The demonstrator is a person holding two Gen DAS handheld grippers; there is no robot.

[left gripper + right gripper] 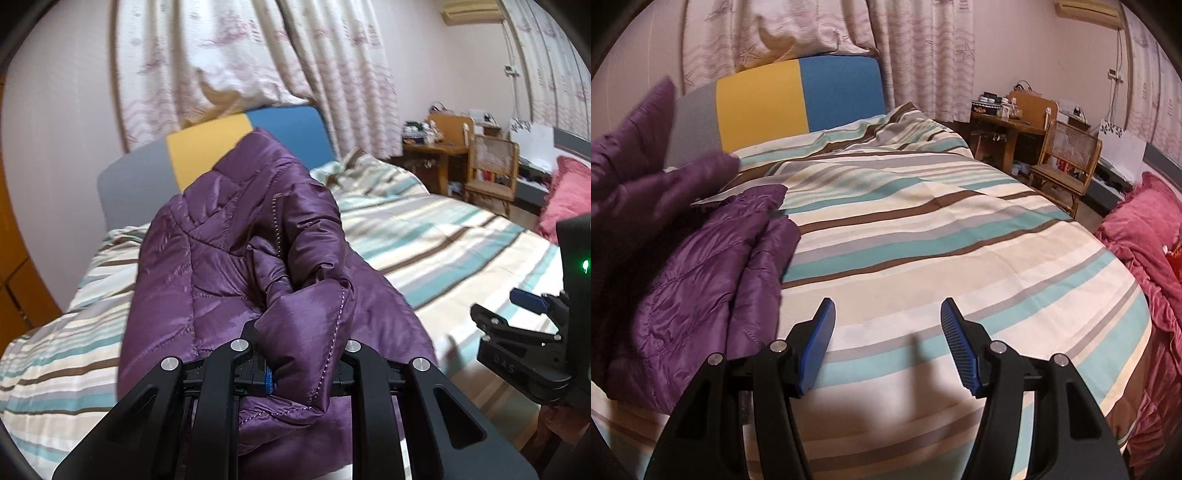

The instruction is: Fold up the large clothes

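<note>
Purple jacket in left hand-held gripper

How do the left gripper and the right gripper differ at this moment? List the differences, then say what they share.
The left gripper is shut on a fold of the purple jacket; the right gripper stands open with nothing between its fingers. The left gripper's view is filled by raised jacket; the right gripper's looks over bare striped bedding, the jacket off to its side. Both have black frames with blue pads.
</note>
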